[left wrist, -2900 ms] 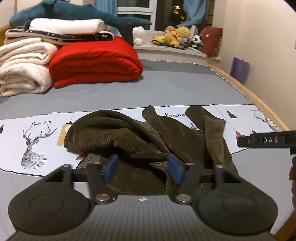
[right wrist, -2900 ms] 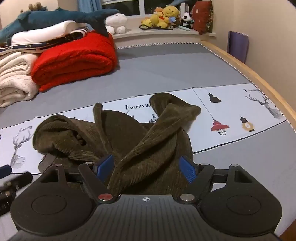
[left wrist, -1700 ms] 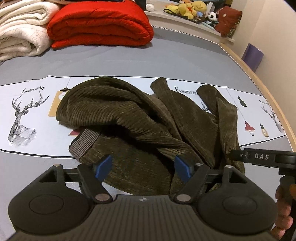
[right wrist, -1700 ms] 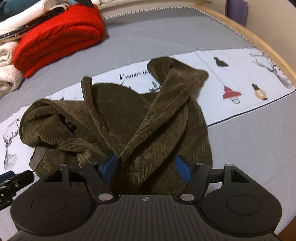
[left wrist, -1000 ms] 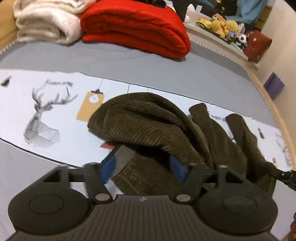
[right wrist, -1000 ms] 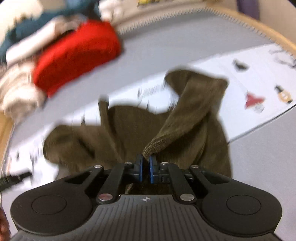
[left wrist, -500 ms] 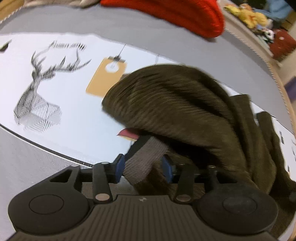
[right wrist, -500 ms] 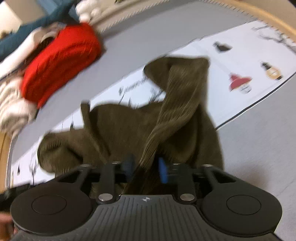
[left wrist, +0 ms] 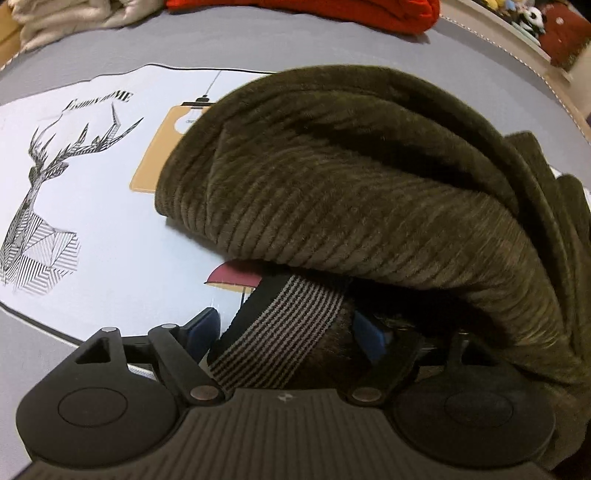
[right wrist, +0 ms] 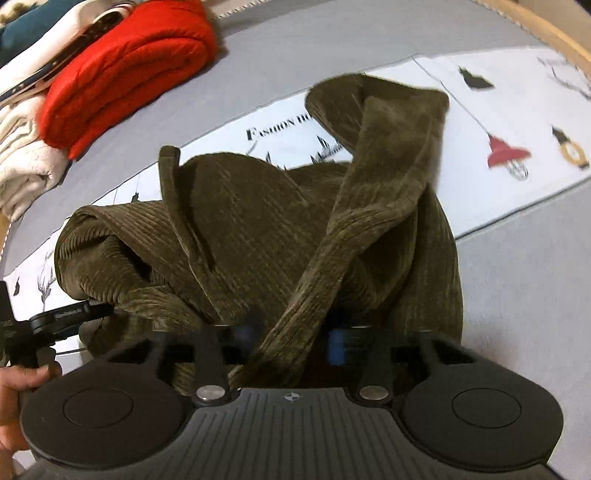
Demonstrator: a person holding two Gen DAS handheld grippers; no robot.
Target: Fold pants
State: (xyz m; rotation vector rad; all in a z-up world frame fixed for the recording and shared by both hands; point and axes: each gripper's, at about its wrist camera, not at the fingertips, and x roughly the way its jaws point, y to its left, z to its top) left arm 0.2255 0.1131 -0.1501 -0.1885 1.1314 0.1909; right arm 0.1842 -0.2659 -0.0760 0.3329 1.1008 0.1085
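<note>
Dark olive corduroy pants [left wrist: 369,192] lie crumpled on a printed bed sheet [left wrist: 92,240]. My left gripper [left wrist: 288,332] is low over the near edge, pointing steeply down. Its jaws are opening, with the grey striped waistband [left wrist: 280,325] between the blue pads [left wrist: 205,328] and not pressed. In the right wrist view the pants [right wrist: 251,229] fill the middle. A twisted pant leg [right wrist: 369,206] runs down between my right gripper's [right wrist: 293,339] blurred pads. Those jaws are closing around it, with the pads still apart from the cloth.
A folded red blanket [right wrist: 125,66] and white blankets [right wrist: 22,162] are stacked at the far left of the bed. The wooden bed edge [right wrist: 546,33] curves along the right. A hand [right wrist: 14,384] holds the other tool at the lower left.
The left gripper dropped close onto the waistband and its jaws spread wider. The right gripper went from shut to apart around the pant leg and sank slightly.
</note>
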